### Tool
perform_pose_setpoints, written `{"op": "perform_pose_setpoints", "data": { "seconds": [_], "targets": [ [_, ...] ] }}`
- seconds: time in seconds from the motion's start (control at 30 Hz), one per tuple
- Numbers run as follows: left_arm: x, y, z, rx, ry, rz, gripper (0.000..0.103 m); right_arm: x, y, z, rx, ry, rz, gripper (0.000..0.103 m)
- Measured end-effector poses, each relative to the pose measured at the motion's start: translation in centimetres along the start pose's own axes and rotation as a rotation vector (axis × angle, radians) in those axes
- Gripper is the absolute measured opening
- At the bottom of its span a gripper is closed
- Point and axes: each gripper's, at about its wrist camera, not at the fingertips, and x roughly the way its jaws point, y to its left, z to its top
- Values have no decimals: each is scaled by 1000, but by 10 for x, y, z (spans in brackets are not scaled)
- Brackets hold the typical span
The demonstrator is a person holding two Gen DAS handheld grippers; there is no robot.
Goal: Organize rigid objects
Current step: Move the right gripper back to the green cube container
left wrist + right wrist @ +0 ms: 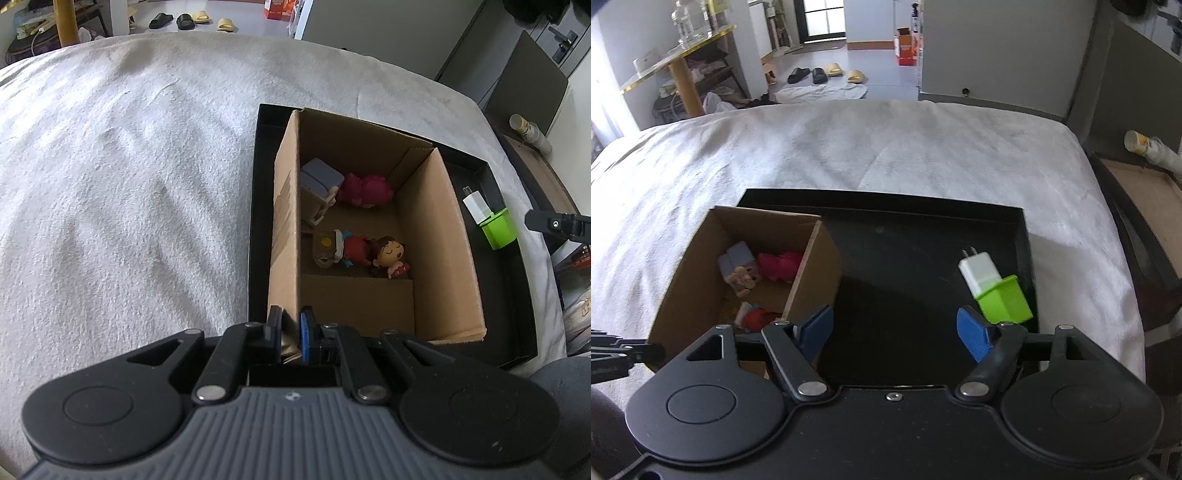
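Note:
A cardboard box (443, 240) stands in the left part of a black tray (258, 221) on the bed. Inside lie small figures: a purple-grey one (321, 177), a pink one (364, 190), a red one (351, 251) and a brown-haired doll (389, 254). My left gripper (290, 332) is shut on the box's near left wall. A white charger (979, 271) leans into a green block (1004, 302) at the tray's right side. My right gripper (894, 328) is open above the bare tray (905, 258), nothing between its fingers, the green block just beyond its right fingertip.
A white blanket (849, 155) covers the bed around the tray. A wooden side table (1145, 192) with a paper cup (1141, 142) stands off the bed's right edge. Slippers (827, 74) lie on the floor beyond.

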Motion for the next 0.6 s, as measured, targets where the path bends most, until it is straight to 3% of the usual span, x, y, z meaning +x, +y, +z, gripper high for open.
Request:
{"op": "perform_pose_setpoints", "data": {
  "seconds": [0.6],
  "targets": [
    [0, -6, 0, 6, 5, 40, 9, 6, -99, -15, 112, -6, -25, 73]
  ]
}}
